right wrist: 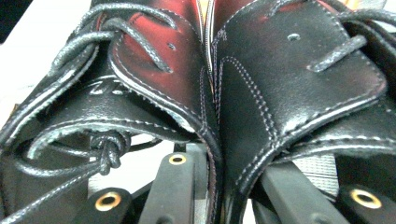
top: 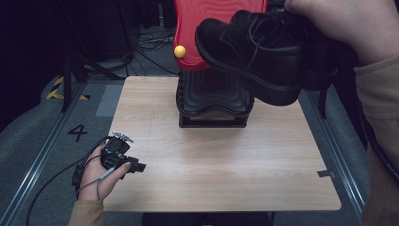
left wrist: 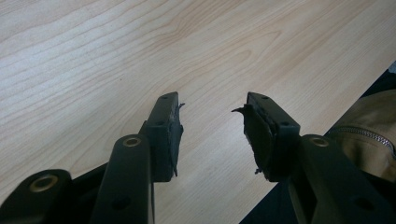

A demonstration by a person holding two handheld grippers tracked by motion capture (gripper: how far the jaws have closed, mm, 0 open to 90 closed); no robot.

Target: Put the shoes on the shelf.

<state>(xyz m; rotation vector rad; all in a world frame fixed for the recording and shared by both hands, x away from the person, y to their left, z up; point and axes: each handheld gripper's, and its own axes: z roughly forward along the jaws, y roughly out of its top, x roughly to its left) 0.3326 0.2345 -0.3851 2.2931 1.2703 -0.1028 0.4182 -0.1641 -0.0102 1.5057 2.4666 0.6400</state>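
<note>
We see the right hand [top: 348,23] up at the top right of the high view, holding a pair of black lace-up shoes [top: 254,52] in the air above the far part of the table [top: 211,160]. The right gripper [right wrist: 219,186] itself is hidden behind hand and shoes there. In the right gripper view its jaws sit one inside each shoe, pinching the two inner side walls together; the tips are buried in leather, so we can't see the pads. The second shoe is mostly hidden behind the first in the high view.

Below the shoes we see a black ribbed box [top: 214,101] with a red lid [top: 207,28] standing up, its top edge cut off. A small yellow ball [top: 179,51] sits at the lid's left edge; what it is we can't tell.

The left gripper [left wrist: 212,135] rests low at the table's near left edge, jaws apart, nothing between them. Its pads [left wrist: 175,140] look frayed.
</note>
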